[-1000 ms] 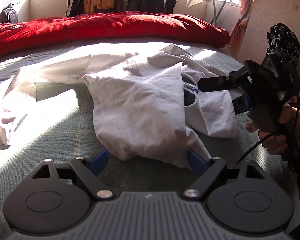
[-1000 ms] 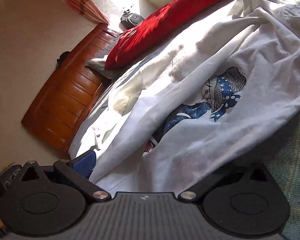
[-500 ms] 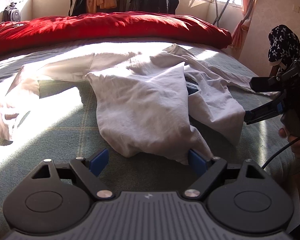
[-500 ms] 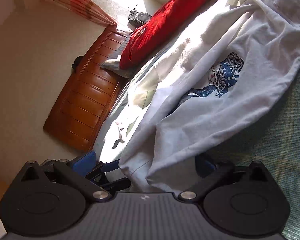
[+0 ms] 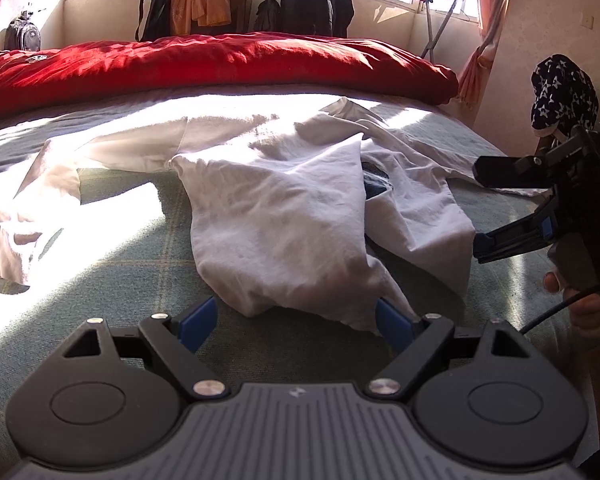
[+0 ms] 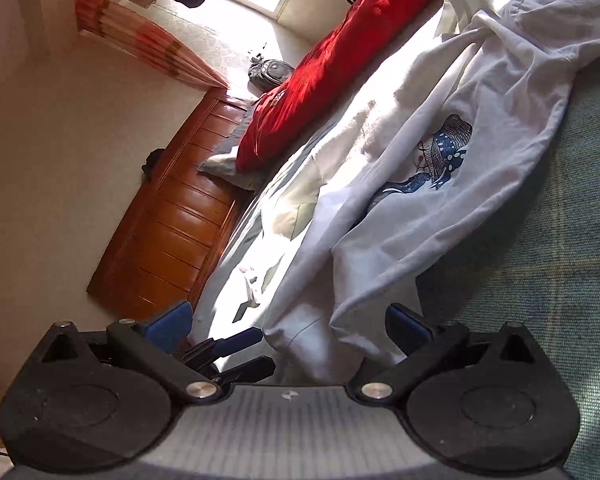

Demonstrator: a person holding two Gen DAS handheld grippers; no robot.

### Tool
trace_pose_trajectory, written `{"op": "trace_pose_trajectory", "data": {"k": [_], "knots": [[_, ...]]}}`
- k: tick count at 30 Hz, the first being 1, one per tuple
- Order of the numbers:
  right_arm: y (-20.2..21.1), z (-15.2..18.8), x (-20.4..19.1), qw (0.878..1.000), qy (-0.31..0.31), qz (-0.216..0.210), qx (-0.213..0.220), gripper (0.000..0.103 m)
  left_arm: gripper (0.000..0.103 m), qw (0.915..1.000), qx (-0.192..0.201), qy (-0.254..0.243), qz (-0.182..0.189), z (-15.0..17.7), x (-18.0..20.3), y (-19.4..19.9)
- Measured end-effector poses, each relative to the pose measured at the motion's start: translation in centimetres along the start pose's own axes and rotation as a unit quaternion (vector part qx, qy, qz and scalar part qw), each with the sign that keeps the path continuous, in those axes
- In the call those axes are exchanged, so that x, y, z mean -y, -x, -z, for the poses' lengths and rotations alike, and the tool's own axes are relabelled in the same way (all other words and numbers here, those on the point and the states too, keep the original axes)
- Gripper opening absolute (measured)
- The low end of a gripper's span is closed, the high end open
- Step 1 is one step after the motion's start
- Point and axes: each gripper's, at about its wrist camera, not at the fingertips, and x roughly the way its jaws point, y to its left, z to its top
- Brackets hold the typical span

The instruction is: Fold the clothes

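White T-shirt crumpled across a green plaid bedspread, partly folded over itself, one sleeve stretched out toward the left in bright sunlight. Blue cartoon print of a figure in a spotted hat visible on the shirt front in the right wrist view; only a dark sliver of it showing under the fold in the left wrist view.

Left gripper low over the bedspread, blue pads spread wide, the near hem of the shirt lying between them, not clamped. Right gripper at the right edge of the bed, held by a hand, fingers also spread wide apart, lower fingertip just beside the shirt's right edge. In the right wrist view, same gripper with blue pads apart and the shirt's hem hanging loose between them.

Red duvet bunched along the far side of the bed. Wooden headboard at one end. Dark jackets on a rack by the window.
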Motion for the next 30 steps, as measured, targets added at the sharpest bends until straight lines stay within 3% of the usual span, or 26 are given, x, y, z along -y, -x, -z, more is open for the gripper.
{"op": "trace_pose_trajectory", "data": {"k": [3, 8, 14, 20, 30], "knots": [[-3.3, -0.7, 0.7, 1.000, 0.000, 0.004, -0.005, 0.103, 0.086, 1.0000, 0.000, 0.000, -0.004, 0.2, -0.2, 0.3], [-5.8, -1.4, 1.7, 0.999, -0.023, -0.028, 0.010, 0.103, 0.086, 0.9997, 0.000, 0.015, -0.019, 0.5, -1.4, 0.7], [-3.1, -1.4, 0.7, 0.987, -0.038, -0.151, 0.032, 0.103, 0.086, 0.9994, -0.003, 0.021, -0.027, 0.9, -2.1, 0.8], [1.7, -3.5, -0.6, 0.970, -0.039, -0.220, 0.091, 0.103, 0.086, 0.9996, -0.001, 0.012, -0.024, 0.9, -1.6, 1.0], [9.9, -5.2, -2.7, 0.974, 0.015, -0.181, 0.135, 0.103, 0.086, 1.0000, -0.006, -0.005, -0.001, 0.4, -0.7, -0.2]]}}
